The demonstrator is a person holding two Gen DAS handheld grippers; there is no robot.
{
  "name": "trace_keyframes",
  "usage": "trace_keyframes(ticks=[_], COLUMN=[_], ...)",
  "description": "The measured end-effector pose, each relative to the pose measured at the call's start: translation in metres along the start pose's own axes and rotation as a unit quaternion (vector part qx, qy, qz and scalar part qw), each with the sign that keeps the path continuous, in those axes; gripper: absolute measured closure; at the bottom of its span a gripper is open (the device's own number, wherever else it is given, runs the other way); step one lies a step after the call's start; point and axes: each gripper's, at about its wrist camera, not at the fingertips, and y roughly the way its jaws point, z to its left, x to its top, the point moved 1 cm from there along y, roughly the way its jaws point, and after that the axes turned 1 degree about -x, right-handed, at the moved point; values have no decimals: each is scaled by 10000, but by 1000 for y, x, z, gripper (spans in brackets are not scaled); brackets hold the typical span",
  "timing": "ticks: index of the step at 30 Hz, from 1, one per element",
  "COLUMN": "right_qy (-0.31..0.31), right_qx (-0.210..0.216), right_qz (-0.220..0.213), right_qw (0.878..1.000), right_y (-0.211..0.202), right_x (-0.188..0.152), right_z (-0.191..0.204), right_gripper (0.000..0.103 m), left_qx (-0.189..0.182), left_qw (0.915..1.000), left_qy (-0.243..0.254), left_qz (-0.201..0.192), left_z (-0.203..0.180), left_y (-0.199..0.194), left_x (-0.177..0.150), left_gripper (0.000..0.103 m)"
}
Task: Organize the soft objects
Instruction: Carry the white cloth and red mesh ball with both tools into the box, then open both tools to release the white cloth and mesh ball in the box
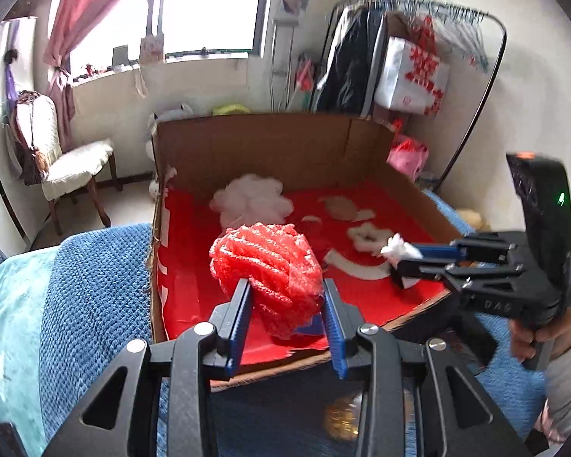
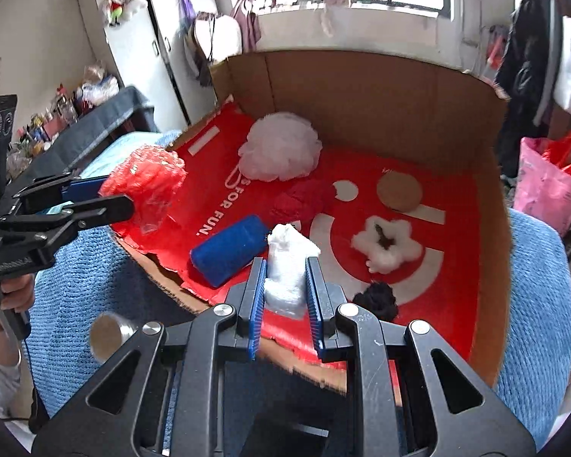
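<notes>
Both of my grippers have something soft in them. Left gripper (image 1: 287, 301) squeezes the red mesh puff (image 1: 266, 266) from two sides, above the near left part of the cardboard box (image 1: 270, 141). Right gripper (image 2: 284, 285) pinches the white cotton wad (image 2: 287, 266) between its blue pads (image 2: 257, 297), above the near edge of the box.

I think both things weigh almost nothing. The puff is springy and full of holes, so it squashes and could pop out if I let go a bit. Holding it across the fat middle seems best. The wad is fluffy and could tear or leave bits behind, so I would hold it low and gently.

Below them on the red floor of the box lie a blue roll (image 2: 228, 251), a dark red yarn clump (image 2: 304, 198), a white fluffy puff (image 2: 279, 146), a white cotton flower (image 2: 388, 243), a small black tuft (image 2: 376, 299) and a brown round disc (image 2: 399, 192). The box sits on a blue blanket (image 1: 95, 285).
</notes>
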Motion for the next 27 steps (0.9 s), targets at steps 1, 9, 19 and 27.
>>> trace_keyframes(ticks=[1,9,19,27], right_qy=[-25,-143,-355,-391], right_qx=[22,61,-57,-22], right_qz=[128,863,1501,1674], right_qw=[9999,9962,9880,9851], right_y=[7,48,73,82], right_x=[4,20,17,19], right_z=[-2,-6,-6,-7], right_gripper=[83,83,83,83], left_qx=[-8,16,70,78], left_qw=[9999,9963,9905,9891], left_qy=[24,63,216,142], left_qz=[129,856,1358,1461], left_z=[4,25,27,29], left_y=[8,59,89,94], left_x=[2,9,9,7], left_gripper=[65,65,63,61])
